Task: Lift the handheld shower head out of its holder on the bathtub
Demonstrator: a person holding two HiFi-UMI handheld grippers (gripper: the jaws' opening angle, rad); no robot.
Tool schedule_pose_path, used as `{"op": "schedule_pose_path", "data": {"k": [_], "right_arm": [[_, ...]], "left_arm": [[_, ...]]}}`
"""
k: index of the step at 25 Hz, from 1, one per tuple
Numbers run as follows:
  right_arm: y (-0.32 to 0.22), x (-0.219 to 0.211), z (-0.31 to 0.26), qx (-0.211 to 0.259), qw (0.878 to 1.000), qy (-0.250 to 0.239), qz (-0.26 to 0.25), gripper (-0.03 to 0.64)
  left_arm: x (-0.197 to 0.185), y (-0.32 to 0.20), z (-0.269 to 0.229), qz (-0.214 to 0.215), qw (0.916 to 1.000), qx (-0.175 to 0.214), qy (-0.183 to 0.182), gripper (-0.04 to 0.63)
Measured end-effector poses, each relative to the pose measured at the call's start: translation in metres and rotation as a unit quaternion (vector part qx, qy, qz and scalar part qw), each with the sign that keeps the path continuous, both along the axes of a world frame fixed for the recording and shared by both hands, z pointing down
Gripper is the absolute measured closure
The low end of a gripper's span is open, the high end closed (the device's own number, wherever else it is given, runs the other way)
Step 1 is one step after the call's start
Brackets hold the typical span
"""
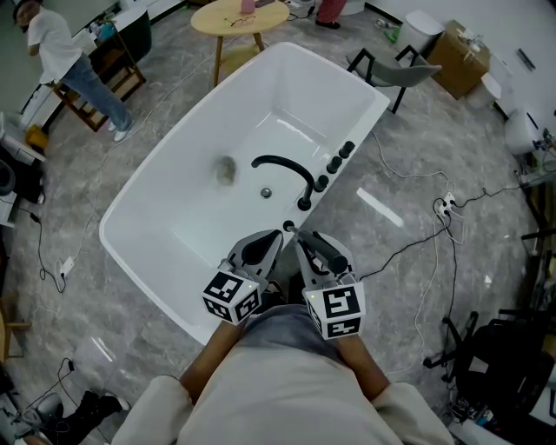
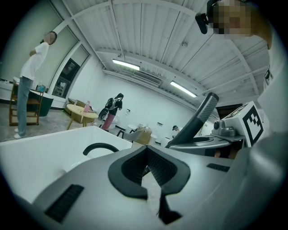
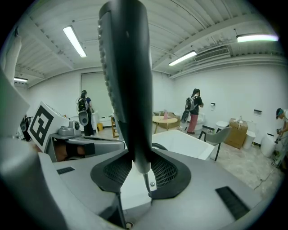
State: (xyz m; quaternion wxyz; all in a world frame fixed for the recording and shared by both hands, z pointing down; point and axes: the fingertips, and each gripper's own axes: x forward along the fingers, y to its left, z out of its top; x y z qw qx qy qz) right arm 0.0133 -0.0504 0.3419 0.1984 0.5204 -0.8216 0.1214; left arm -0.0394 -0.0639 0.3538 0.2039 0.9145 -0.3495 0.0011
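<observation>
Lower centre of the head view: we hold both grippers side by side over the near end of the white bathtub (image 1: pixel 139 209), marker cubes toward us.
Right gripper (image 3: pixel 135 164): clenched on the handheld shower head (image 3: pixel 126 81); its pads press the narrow lower end of the dark grey handle from both sides.
Shower head, right gripper view: it stands almost upright between the jaws and fills the centre of the frame to the top edge.
Shower head, head view: a dark bar (image 1: pixel 327 252) lying along the right gripper (image 1: pixel 300 240), just right of centre.
Shower head, left gripper view: it slants up at centre right (image 2: pixel 200 119).
Left gripper (image 2: pixel 146 152): jaws closed together with nothing between them; in the head view it (image 1: pixel 276 236) sits just left of the right one.
Tub rim ahead of the jaws: a small black fitting (image 1: pixel 289 227), apart from the shower head.
Tub fittings: a curved black spout (image 1: pixel 287 169) reaches over the basin; black knobs (image 1: pixel 334 161) line the right rim.
Upper frame: a round wooden table (image 1: pixel 239 17) beyond the tub.
Upper left: a person (image 1: pixel 61 52) standing.
</observation>
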Motion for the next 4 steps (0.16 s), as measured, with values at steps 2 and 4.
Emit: {"op": "schedule_pose_path", "data": {"k": [2,4], "right_arm": [[-0.0016,-0.0009,0.0000,-0.001,1.000,0.001,0.001,0.472],[-0.0035,-0.0017,0.0001,-0.001,1.000,0.001,0.002,0.472]], "left_arm": [[-0.0020,-0.0015,0.0003,0.000,1.0000,-0.002,0.001,0.591],[-0.0040,-0.0032,0.0007,0.000,1.0000,-0.004,0.003,0.591]]}}
